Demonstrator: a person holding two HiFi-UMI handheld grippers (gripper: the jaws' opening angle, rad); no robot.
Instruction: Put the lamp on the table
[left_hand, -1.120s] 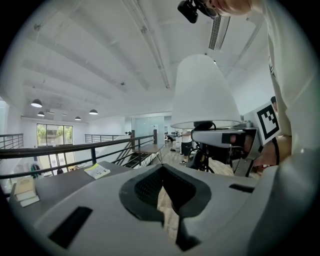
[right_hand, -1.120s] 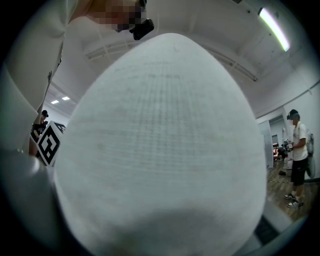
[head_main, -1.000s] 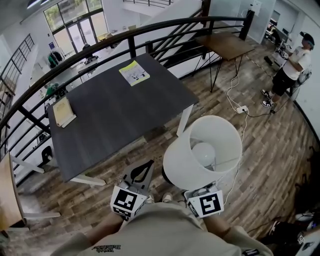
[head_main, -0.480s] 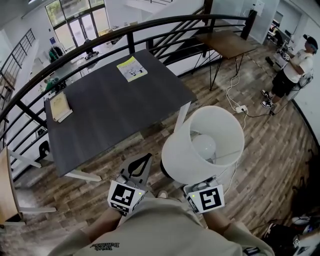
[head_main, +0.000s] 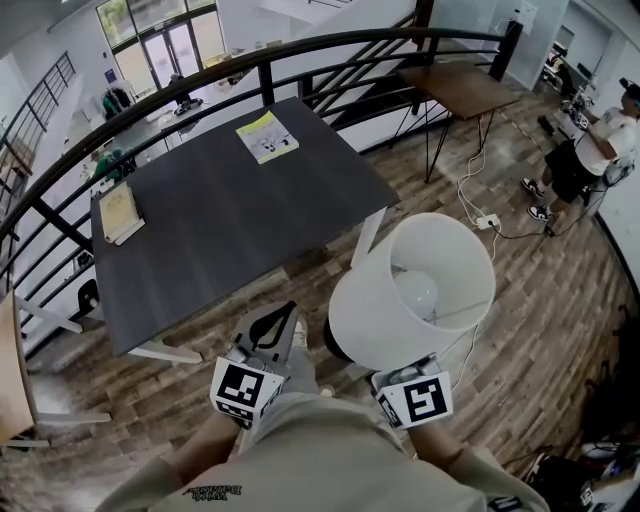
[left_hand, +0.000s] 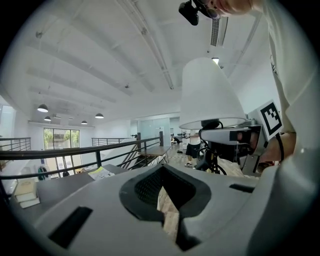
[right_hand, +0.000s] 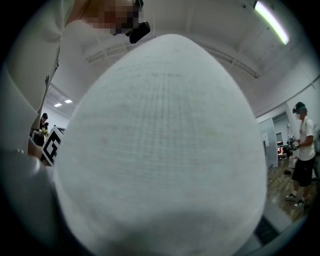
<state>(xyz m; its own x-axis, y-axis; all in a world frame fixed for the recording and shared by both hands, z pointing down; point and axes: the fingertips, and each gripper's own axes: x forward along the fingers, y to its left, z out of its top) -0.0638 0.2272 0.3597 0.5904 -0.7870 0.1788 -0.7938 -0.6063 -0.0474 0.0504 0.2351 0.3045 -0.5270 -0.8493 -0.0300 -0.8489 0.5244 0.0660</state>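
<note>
The lamp, with its wide white shade (head_main: 410, 290) and bulb (head_main: 416, 291), hangs above the wooden floor just off the near right corner of the dark grey table (head_main: 230, 220). My right gripper (head_main: 403, 380) holds it from below. The jaws are hidden under the shade, which fills the right gripper view (right_hand: 160, 145). The left gripper view shows that gripper (left_hand: 222, 136) clamped on the lamp under the shade (left_hand: 212, 92). My left gripper (head_main: 286, 312) stays to the lamp's left, apart from it, jaws shut and empty (left_hand: 167, 212).
On the table lie a yellow leaflet (head_main: 267, 136) and a tan notebook (head_main: 122, 213). A black railing (head_main: 262, 72) runs behind it. A small wooden table (head_main: 455, 88), a cable with a power strip (head_main: 485, 219) and a standing person (head_main: 590, 160) are at the right.
The head camera has shifted slightly. The lamp and both grippers keep their places next to each other.
</note>
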